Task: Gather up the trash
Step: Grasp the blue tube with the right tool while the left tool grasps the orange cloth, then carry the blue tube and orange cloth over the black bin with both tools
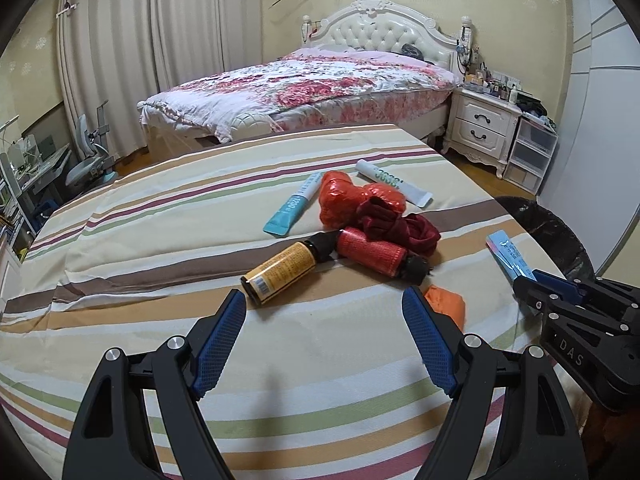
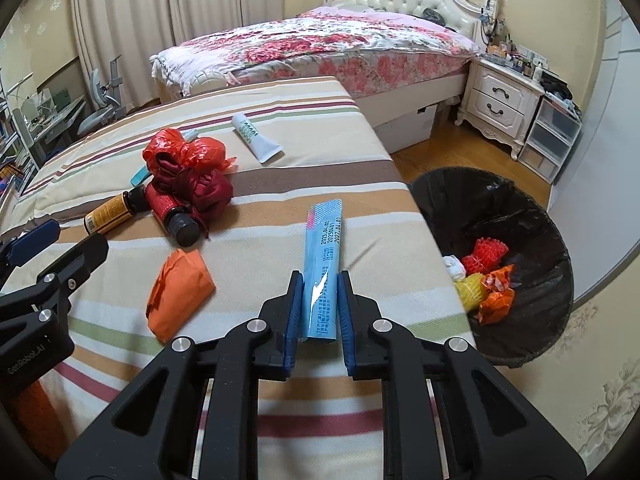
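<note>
Right tool is pinching the blue sachet near its lower end, just above the striped worktop. Lift straight up b4 swinging right to the bin, w/ open floor past the edge. Left tool is spread, empty, by the yellow bottle.

Striped table; bottles, tubes

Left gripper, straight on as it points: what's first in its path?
Probably the yellow bottle, lying just beyond the open left gripper and a little left of centre. Depth is unclear; it may meet the striped cloth first.
</note>
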`<state>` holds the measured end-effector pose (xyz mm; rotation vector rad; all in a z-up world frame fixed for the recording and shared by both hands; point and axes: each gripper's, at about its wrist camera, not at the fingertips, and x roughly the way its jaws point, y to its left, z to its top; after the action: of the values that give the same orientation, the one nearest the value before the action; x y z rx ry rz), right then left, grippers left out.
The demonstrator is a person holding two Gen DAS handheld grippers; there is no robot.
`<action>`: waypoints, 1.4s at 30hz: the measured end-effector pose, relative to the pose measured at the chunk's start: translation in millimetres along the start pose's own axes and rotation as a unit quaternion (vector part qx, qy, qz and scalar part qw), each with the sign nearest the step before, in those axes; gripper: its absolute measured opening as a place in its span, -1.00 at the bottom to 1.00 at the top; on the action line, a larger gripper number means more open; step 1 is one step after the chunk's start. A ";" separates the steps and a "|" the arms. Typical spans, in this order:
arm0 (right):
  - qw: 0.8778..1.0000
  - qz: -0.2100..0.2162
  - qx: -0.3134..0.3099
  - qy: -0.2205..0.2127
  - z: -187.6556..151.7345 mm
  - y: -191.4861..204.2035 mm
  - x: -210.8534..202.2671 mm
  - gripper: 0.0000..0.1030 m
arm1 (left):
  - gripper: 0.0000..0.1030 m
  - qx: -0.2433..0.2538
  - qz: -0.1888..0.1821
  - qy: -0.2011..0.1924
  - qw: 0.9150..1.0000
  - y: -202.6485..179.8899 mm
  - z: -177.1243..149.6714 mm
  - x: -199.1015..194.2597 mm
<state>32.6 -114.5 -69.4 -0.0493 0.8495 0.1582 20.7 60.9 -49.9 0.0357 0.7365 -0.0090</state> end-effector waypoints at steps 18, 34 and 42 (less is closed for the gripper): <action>0.999 0.015 0.025 -0.016 -13.9 -25.9 -16.0 -0.66 | 0.26 0.067 -0.026 0.038 0.997 -55.0 -10.0 18.6; 1.000 0.017 0.022 -0.009 -17.7 -21.1 -11.5 -0.66 | -0.46 0.062 -0.094 0.039 0.993 -53.3 -14.5 16.9; 0.999 0.018 0.026 -0.013 -18.0 -21.5 -11.7 -0.66 | -0.46 0.057 -0.089 0.021 0.994 -49.2 -11.5 6.7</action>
<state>15.1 -139.1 -72.9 0.0166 0.8286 0.1695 16.9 12.3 -64.4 0.0790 0.7798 -0.2205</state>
